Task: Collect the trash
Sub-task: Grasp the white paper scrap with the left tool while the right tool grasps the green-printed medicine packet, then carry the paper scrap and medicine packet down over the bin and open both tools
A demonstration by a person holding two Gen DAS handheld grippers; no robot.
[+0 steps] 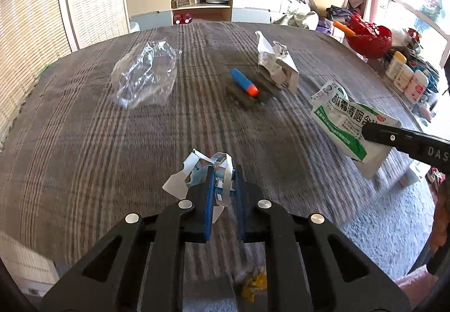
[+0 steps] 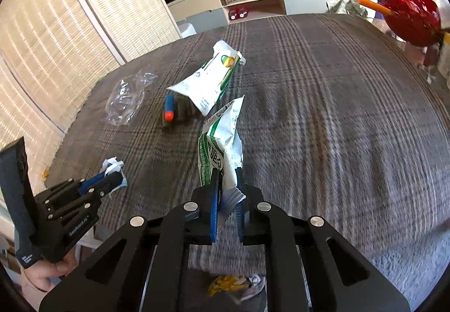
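My left gripper (image 1: 223, 175) is shut on a crumpled white and blue paper scrap (image 1: 194, 171), held above the striped table; it also shows in the right wrist view (image 2: 112, 180). My right gripper (image 2: 226, 180) is shut on a white and green sachet (image 2: 222, 140), lifted off the table; in the left wrist view the sachet (image 1: 348, 121) hangs from the right gripper's finger. On the table lie a clear plastic wrapper (image 1: 144, 77), a blue and orange foam dart (image 1: 244, 82) and a torn white and green packet (image 2: 206, 78).
A striped grey cloth covers the table (image 2: 337, 115). A yellow crumpled wrapper (image 2: 233, 284) lies below the grippers. A red basket (image 1: 368, 38) and several white bottles (image 1: 405, 76) stand at the right edge. A wicker screen (image 2: 56, 45) stands left, a shelf unit (image 1: 202, 5) behind.
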